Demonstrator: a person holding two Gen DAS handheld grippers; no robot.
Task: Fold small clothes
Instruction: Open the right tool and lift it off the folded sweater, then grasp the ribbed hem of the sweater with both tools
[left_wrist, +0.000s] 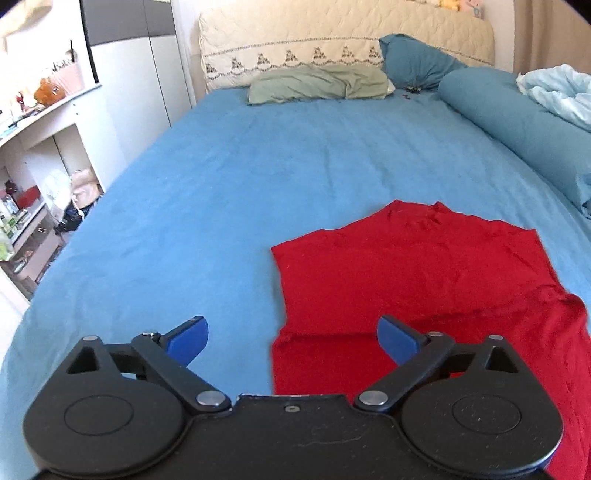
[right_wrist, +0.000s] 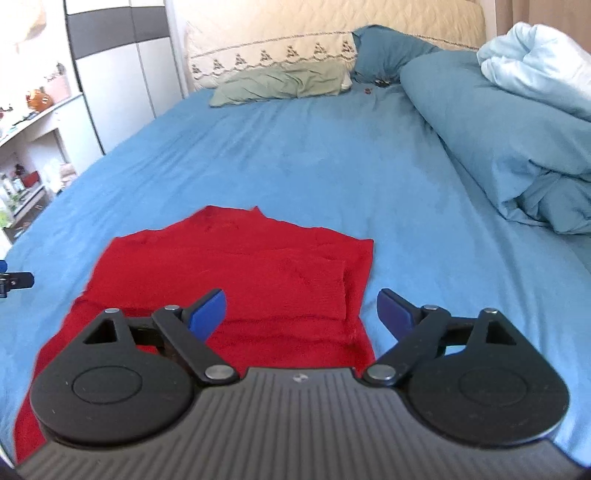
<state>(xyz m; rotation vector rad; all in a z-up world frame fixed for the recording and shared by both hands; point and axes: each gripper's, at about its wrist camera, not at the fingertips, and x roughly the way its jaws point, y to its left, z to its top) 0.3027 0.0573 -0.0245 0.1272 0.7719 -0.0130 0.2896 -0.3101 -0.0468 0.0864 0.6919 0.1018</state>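
A red garment (left_wrist: 417, 266) lies flat on the blue bed sheet (left_wrist: 221, 192), with its sides folded inward. My left gripper (left_wrist: 291, 336) is open and empty, hovering over the garment's near left edge. In the right wrist view the garment (right_wrist: 236, 266) shows a folded flap along its right side. My right gripper (right_wrist: 301, 314) is open and empty above the garment's near right edge. The tip of the left gripper (right_wrist: 14, 280) shows at the far left of that view.
A green pillow (left_wrist: 317, 85) and a dark blue pillow (left_wrist: 417, 62) lie at the headboard. A rolled blue duvet (right_wrist: 509, 140) with a pale blue blanket (right_wrist: 539, 62) runs along the right side. White shelves (left_wrist: 33, 155) and a wardrobe stand left of the bed.
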